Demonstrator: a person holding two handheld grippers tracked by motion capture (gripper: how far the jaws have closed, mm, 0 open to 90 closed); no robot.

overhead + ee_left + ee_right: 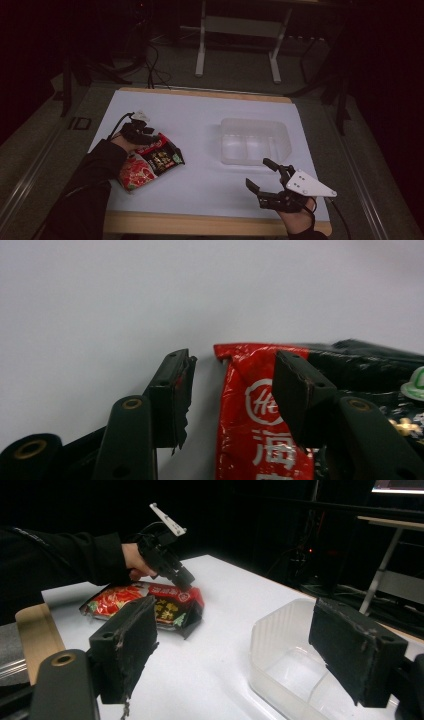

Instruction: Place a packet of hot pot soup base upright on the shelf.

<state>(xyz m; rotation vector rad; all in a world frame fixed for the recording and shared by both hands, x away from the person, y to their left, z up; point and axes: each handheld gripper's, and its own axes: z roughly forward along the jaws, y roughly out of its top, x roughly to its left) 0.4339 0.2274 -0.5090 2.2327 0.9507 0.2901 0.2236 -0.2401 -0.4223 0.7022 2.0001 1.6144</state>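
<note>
Foil snack packet point(250, 415) sits between the spread left gripper point(232, 385) jaws, at nine o'clock. Close squarely on its corner. Right gripper point(270, 182) waits open at five o'clock, beside the plastic tub point(255, 142).

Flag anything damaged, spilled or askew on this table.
Nothing spilled. The pad lining on the left gripper looks frayed, with a ragged torn edge on one of its jaws. The snack packets lie overlapping at an angle, and the clear plastic container sits upright and empty.
</note>
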